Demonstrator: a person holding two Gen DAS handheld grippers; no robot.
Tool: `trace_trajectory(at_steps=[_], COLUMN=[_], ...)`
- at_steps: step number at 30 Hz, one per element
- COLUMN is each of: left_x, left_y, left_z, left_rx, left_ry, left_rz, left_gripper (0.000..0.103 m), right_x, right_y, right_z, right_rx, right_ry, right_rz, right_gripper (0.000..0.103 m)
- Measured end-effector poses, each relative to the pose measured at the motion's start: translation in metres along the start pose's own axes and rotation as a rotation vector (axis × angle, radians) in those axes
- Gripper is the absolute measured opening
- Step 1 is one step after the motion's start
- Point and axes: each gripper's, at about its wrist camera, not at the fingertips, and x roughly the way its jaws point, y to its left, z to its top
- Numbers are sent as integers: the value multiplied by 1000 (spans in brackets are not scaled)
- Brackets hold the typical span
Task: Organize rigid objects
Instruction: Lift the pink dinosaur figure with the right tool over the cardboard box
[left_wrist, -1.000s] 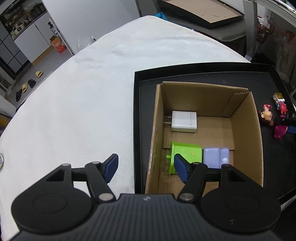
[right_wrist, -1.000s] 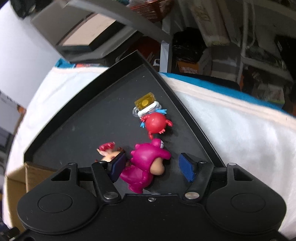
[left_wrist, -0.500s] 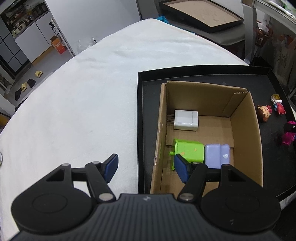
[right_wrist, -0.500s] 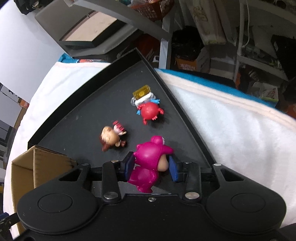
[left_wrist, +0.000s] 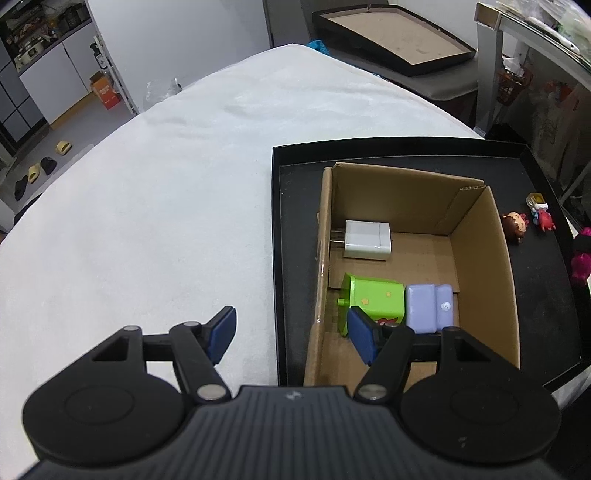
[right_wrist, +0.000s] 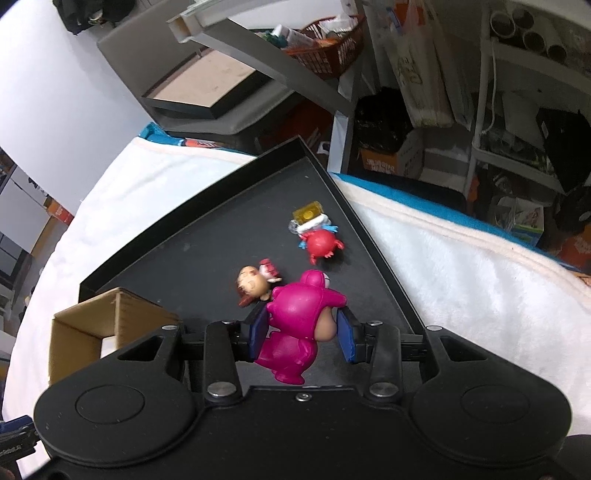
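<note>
My right gripper (right_wrist: 301, 332) is shut on a magenta figure (right_wrist: 295, 325) and holds it above the black tray (right_wrist: 192, 236). A brown-haired figure (right_wrist: 253, 284) and a red figure (right_wrist: 321, 243) with a yellow block (right_wrist: 306, 213) lie on the tray ahead. My left gripper (left_wrist: 291, 334) is open and empty, over the left wall of the cardboard box (left_wrist: 480, 236). In the box lie a white charger (left_wrist: 367, 240), a green charger (left_wrist: 373, 301) and a lilac charger (left_wrist: 428, 306). The magenta figure (left_wrist: 581, 254) shows at the left wrist view's right edge.
The tray (left_wrist: 295, 155) sits on a white cloth-covered table (left_wrist: 166, 206). Another black tray (left_wrist: 391, 37) lies on a grey surface behind. Cluttered shelves and boxes (right_wrist: 480, 122) stand past the table's far edge. The cardboard box (right_wrist: 92, 321) is left of my right gripper.
My right gripper closed on the magenta figure and lifted it off the tray. The brown-haired figure was nudged away. My left gripper drew back a little and stayed open.
</note>
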Motion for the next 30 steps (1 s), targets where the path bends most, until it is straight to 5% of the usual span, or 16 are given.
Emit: trace_trajectory(at_steps=[30], left_x=[16], left_y=[16], left_z=[-9], left_rx=[16], left_ry=[22], left_rz=[-137], left_gripper=[65], right_x=[-43], right_y=[90], right_z=[-16], right_rx=[-169], right_ry=[-76], right_rz=[-25], right_gripper=[39])
